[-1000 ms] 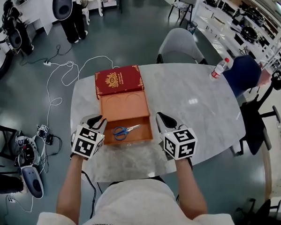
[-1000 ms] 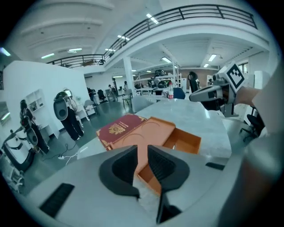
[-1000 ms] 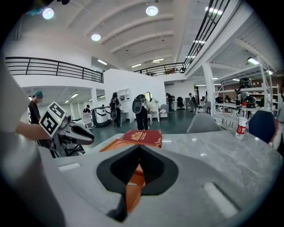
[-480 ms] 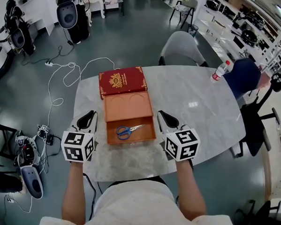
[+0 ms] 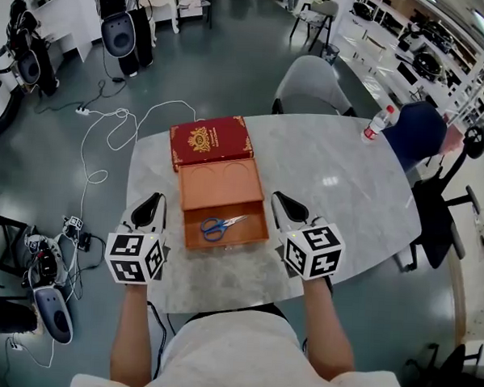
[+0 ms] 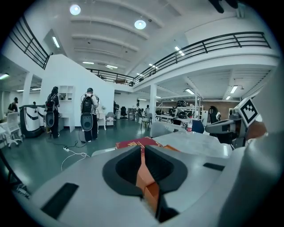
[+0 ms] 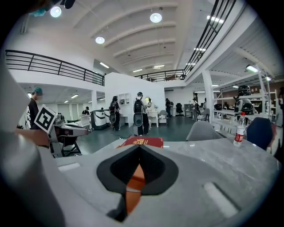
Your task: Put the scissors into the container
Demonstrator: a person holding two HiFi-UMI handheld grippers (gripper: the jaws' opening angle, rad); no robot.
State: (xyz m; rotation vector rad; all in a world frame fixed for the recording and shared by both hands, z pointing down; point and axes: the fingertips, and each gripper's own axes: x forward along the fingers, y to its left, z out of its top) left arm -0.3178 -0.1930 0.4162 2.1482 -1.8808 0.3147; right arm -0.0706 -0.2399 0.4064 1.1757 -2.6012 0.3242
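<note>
Left gripper (image 5: 153, 200): it is held over the near left edge of the table, just beside the box; its jaws are closed together, with nothing between them.
Right gripper (image 5: 280, 199): it is over the table on the other side of the box; its jaws are also pressed together and hold nothing.
Scissors (image 5: 218, 225): blue handles, lying flat in the near compartment of the box, blades pointing to the right; they are apart from both grippers.
Box (image 5: 218, 183): orange and open, standing between the two grippers; its far part shows two round hollows.
Lid (image 5: 210, 140): dark red with a gold emblem, lying flat behind the box and touching its far edge.
Table (image 5: 339, 186): a rounded top of pale grey marble.
Bottle (image 5: 377, 121): clear plastic with a red cap, upright near the far right edge of the table.
Chair (image 5: 313, 81): grey, at the far side of the table.
Floor (image 5: 225, 58): dark green-grey and glossy; white cables (image 5: 107, 133) run over it at the left of the table.
Room: a large white hall with shelves (image 5: 412, 36) at the far right, standing people (image 6: 88, 113) and a railed balcony (image 6: 208, 44) above.
</note>
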